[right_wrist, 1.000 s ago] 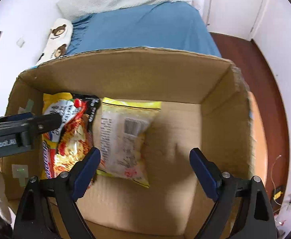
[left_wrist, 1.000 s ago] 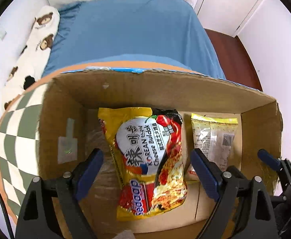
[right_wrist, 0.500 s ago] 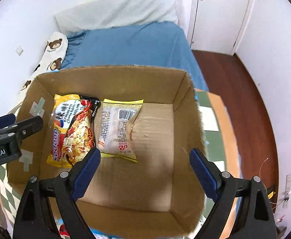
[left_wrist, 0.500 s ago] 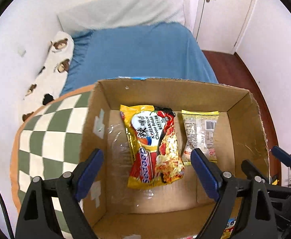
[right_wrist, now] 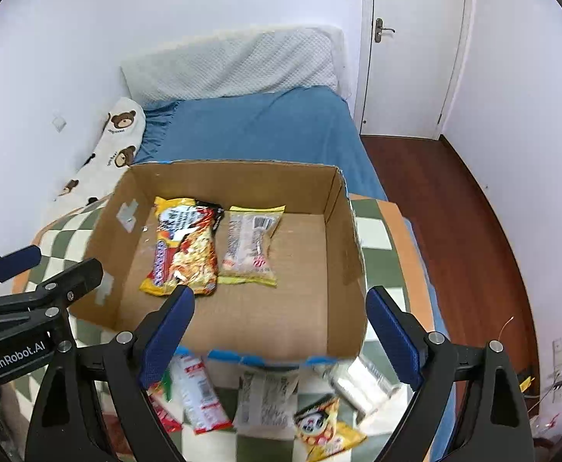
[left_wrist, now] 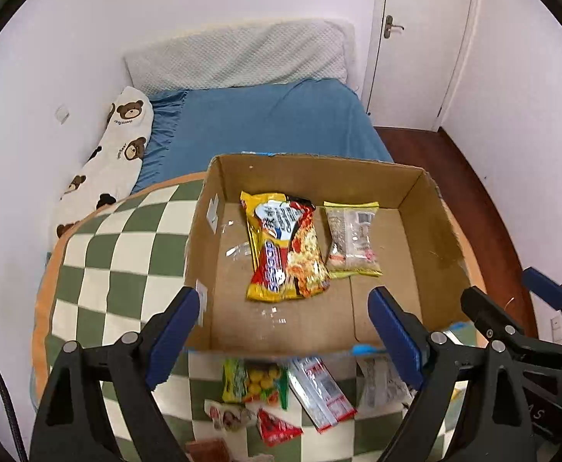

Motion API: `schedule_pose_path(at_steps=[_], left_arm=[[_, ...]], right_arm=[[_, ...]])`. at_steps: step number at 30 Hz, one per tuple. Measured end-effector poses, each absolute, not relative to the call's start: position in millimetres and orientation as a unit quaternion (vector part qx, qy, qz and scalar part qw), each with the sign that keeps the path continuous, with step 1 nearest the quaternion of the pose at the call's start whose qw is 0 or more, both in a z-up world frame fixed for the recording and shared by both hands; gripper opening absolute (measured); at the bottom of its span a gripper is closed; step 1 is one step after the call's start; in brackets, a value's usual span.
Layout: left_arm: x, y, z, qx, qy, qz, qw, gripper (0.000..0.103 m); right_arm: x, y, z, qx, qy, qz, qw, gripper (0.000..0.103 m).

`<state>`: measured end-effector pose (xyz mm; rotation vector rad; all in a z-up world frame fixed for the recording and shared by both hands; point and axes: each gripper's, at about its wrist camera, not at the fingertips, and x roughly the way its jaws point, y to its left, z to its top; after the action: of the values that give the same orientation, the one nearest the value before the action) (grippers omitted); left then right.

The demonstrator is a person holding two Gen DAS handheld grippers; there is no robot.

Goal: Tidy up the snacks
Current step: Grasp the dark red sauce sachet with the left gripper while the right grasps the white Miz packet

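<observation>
Both tools hang above the near edge of the cardboard box [left_wrist: 415, 208], jaws spread wide and gripping nothing: the left tool [left_wrist: 281, 331] and the right tool [right_wrist: 277, 331]. Inside the box, 2 packets lie side by side on its floor, touching: a yellow-and-red noodle packet [left_wrist: 284, 246] on the left and a pale yellow-edged snack packet [left_wrist: 352, 238] on the right. The box sits on a green-and-white checkered tabletop [left_wrist: 119, 238]. Several loose snack packets [left_wrist: 315, 389] lie on the checkered surface just in front of the box. A blue bed [left_wrist: 265, 123] lies beyond.
</observation>
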<state>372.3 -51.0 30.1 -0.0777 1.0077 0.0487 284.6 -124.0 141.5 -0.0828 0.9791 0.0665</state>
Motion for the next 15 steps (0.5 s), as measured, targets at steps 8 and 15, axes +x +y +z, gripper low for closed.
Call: schedule_pose_path(at_steps=[8, 15], left_arm=[[321, -25, 7, -0.067, 0.527, 0.035, 0.846, 0.090], [274, 18, -99, -0.078, 0.632, 0.088, 0.766, 0.090]], right_arm=[[239, -126, 111, -0.003, 0.533, 0.050, 0.845, 0.093], [231, -135, 23, 0.011, 0.606, 0.045, 0.794, 0.093]])
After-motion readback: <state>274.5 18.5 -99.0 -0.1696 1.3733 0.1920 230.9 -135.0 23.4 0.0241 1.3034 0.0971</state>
